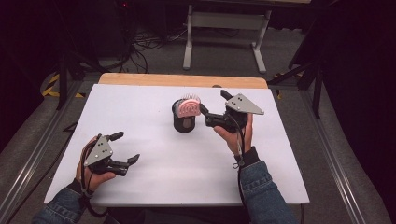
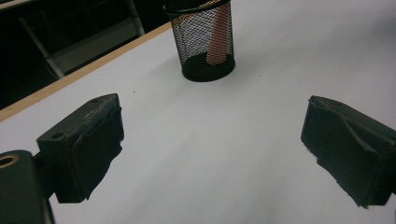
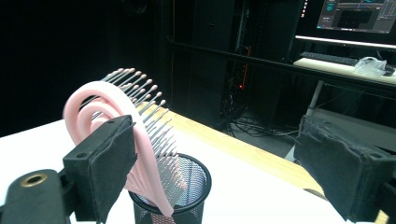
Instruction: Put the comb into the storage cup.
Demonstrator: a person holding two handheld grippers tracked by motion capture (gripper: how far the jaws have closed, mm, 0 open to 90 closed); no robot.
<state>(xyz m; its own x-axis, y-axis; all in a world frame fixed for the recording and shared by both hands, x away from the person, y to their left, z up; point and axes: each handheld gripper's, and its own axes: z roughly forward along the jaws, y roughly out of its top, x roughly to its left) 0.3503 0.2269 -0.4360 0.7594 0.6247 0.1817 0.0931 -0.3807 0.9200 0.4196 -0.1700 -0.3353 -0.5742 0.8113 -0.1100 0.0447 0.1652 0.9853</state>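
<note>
Item: pink plastic hairbrush (image 1: 188, 106) standing in black wire-mesh cup (image 1: 184, 122) mid-table; my right gripper (image 1: 211, 112) spread wide beside it (apparently just released), left gripper (image 1: 125, 147) spread, idle; next, I'd withdraw.

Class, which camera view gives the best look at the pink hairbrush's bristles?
The right gripper view: the pink hairbrush stands close, head and bristles up, handle down in the black mesh cup. The high view shows it small, from above. The left gripper view shows the pink handle through the mesh; the head is cut off.
</note>
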